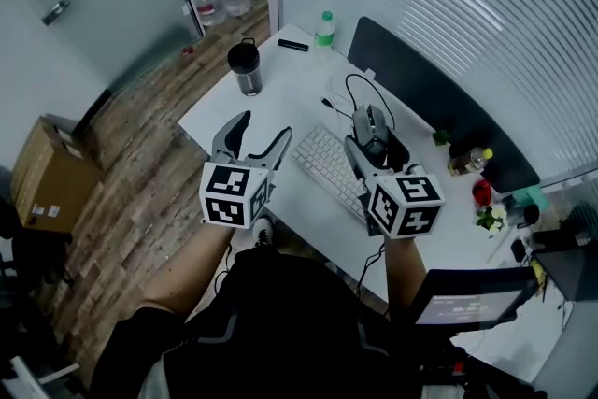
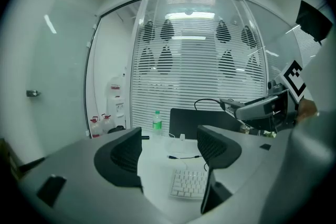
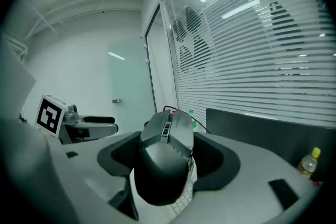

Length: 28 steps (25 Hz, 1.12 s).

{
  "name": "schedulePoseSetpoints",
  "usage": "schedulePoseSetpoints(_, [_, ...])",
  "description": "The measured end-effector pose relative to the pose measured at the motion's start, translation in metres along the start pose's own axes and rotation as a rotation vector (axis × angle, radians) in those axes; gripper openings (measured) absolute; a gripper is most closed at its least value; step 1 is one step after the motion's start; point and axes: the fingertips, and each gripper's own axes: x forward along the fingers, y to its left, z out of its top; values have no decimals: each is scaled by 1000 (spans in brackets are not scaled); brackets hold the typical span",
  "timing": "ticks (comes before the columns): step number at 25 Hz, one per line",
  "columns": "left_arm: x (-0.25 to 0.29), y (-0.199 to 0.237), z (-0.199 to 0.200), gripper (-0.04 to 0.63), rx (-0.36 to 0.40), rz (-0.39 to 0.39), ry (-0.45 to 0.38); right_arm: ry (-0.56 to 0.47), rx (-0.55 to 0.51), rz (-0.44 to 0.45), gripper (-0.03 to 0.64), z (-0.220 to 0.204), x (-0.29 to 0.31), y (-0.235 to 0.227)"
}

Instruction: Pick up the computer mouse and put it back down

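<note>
Over the desk (image 1: 280,79), the right gripper (image 1: 374,147) held the mouse (image 1: 372,124) clamped between wide jaws, apparently lifted with set-down remaining, while the left gripper (image 1: 262,128) gaped empty.

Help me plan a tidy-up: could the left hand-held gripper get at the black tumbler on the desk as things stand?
Probably yes. The left hand-held gripper is open and empty, and the black tumbler stands alone near the desk edge ahead of it, with only bare desktop between.
</note>
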Motion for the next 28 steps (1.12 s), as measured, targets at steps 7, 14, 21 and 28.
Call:
schedulePoseSetpoints(7, [12, 55, -8, 344, -16, 9, 20, 47, -8, 33, 301, -4, 61, 35])
schedulePoseSetpoints(14, [34, 105, -32, 332, -17, 3, 72, 110, -6, 46, 301, -21, 122, 62])
schedulePoseSetpoints(21, [61, 158, -74, 324, -26, 28, 166, 186, 34, 25, 301, -50, 178, 70])
schedulePoseSetpoints(28, [82, 182, -125, 324, -29, -19, 241, 288, 94, 0, 301, -105, 235, 78])
